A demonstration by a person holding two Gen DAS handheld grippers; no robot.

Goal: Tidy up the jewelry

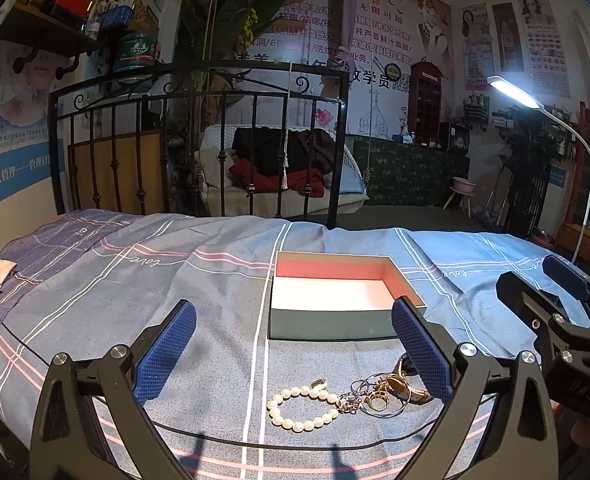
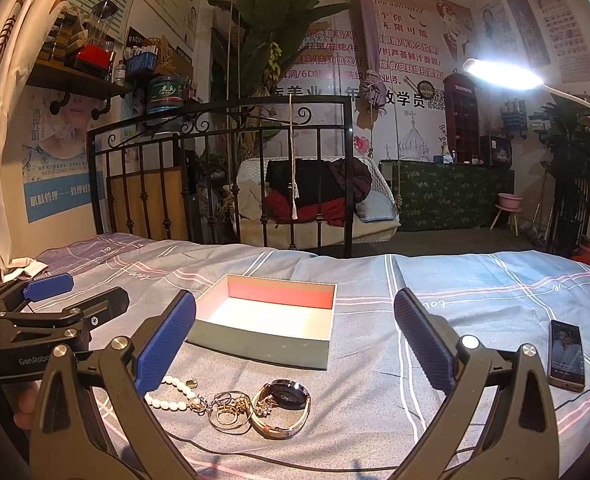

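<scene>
Both my grippers hang spread wide over the bed, holding nothing. My left gripper (image 1: 293,354) sits low near the bed's near edge, its blue pads (image 1: 165,350) well apart; my right gripper (image 2: 295,344) is just to its right, equally released, and each shows at the side of the other's view.

The jewelry lies in a small heap on the sheet (image 1: 135,280) near the near edge, between my fingers. The pearl bracelet (image 1: 301,408) is on the left of the heap, touching a tangle of rings (image 2: 231,410), and the watch (image 2: 283,406) lies at the right end, against the rings.

Just beyond the heap, toward the bed's far edge, stands the open box (image 2: 263,346), nothing inside it. A phone (image 2: 567,362) lies face up near the bed's right edge, well apart from the jewelry.
</scene>
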